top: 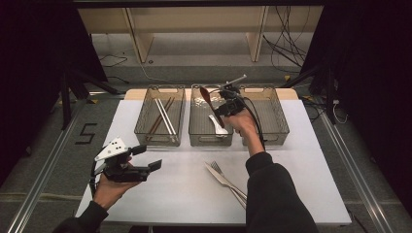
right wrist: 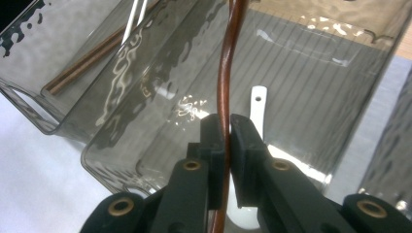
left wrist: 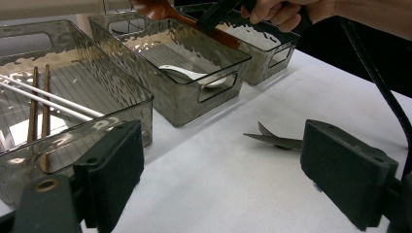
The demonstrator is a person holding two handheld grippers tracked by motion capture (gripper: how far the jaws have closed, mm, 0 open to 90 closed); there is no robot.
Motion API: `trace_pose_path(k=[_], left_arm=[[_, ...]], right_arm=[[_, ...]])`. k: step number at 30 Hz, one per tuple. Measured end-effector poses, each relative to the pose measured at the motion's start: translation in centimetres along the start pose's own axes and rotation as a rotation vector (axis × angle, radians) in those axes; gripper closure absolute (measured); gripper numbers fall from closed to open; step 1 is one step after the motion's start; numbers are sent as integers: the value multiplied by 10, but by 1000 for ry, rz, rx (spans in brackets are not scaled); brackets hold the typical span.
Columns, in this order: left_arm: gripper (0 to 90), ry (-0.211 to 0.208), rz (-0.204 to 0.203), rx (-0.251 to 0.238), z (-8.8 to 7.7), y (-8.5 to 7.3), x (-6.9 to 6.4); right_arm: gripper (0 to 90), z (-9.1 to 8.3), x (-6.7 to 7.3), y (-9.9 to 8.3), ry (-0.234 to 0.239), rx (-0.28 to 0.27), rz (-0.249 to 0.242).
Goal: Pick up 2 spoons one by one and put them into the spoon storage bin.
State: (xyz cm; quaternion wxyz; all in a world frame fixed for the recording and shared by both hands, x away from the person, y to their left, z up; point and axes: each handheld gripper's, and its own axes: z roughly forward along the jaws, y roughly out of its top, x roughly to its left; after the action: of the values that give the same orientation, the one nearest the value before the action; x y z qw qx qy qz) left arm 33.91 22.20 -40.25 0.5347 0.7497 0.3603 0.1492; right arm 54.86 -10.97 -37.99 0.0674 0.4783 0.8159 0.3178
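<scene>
Bins (top: 160, 89) three, spoons (top: 209, 98) two.

Grey floor (top: 43, 131), pale wooden shelving (top: 194, 29), dark surroundings, trailing cables (top: 286, 43).

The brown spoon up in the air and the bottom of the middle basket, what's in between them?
A white spoon lies in the middle basket, under the brown spoon clamped in the right gripper. The right gripper view shows it best.

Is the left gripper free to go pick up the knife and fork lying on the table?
Probably yes. The left gripper is open and holds nothing, and bare table lies between it and the knife and fork. The person's right forearm beside them could crowd it slightly.
</scene>
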Motion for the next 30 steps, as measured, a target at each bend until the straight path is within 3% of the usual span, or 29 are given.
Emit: trace_pose_path(k=[2, 5, 7, 10, 18, 23, 30], left_arm=[[154, 0, 0, 1, 0, 0, 0], [154, 0, -1, 0, 0, 0, 0], [154, -1, -1, 1, 0, 0, 1], [154, -1, -1, 1, 0, 0, 0], [154, 2, -1, 3, 0, 0, 0], [154, 2, 1, 4, 0, 0, 0], [154, 5, 0, 4, 0, 0, 0]], right_arm=[[834, 2, 1, 0, -7, -8, 6], [693, 5, 1, 0, 17, 8, 3], [673, 4, 1, 0, 19, 13, -6], [643, 0, 1, -1, 36, 8, -6], [486, -21, 11, -7, 57, -5, -67], [398, -38, 21, -18, 49, -11, -135], [332, -61, 31, -46, 60, -12, -187]])
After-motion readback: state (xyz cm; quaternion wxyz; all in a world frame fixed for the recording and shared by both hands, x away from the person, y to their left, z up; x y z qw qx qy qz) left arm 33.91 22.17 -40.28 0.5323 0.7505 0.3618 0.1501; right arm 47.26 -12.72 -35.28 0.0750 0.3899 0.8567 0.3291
